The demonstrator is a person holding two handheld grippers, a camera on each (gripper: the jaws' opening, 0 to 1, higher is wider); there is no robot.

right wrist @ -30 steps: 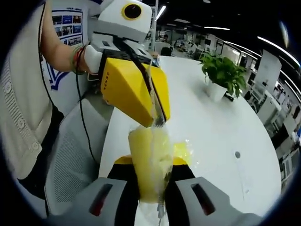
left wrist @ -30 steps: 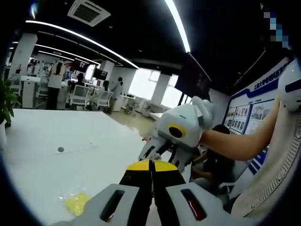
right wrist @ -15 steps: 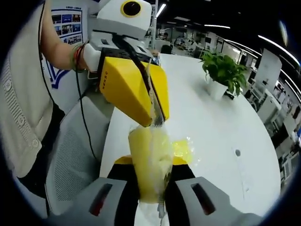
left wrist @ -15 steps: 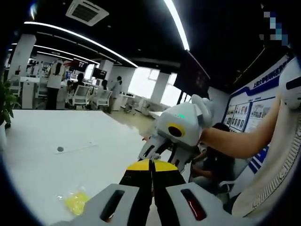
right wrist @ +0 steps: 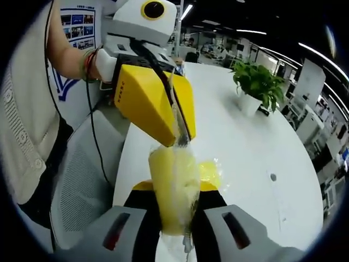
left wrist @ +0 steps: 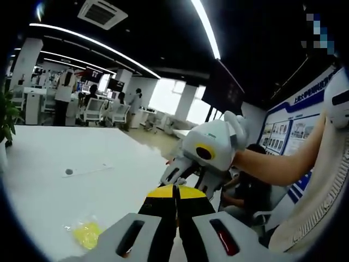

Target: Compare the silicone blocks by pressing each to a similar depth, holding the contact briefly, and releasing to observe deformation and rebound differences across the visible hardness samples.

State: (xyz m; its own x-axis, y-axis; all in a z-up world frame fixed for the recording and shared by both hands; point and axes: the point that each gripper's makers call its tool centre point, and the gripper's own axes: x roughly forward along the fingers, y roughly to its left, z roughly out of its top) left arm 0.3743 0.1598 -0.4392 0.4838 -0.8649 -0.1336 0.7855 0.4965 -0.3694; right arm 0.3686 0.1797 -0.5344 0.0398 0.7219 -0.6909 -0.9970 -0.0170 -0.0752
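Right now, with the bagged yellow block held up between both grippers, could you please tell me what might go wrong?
1. The left gripper pinches only the top edge of the clear bag; a pull could tear the bag or let it slip.
2. The right gripper holds the yellow block in the air, close to the table edge; if dropped, it might miss the table.
3. Film between jaws and block may blur the hardness comparison.

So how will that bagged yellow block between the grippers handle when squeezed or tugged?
Likely slippery: the yellow block sits in glossy clear wrap. Probably floppy at the top, where the left gripper pinches only film. The right gripper clamps the block itself; it looks soft and light.
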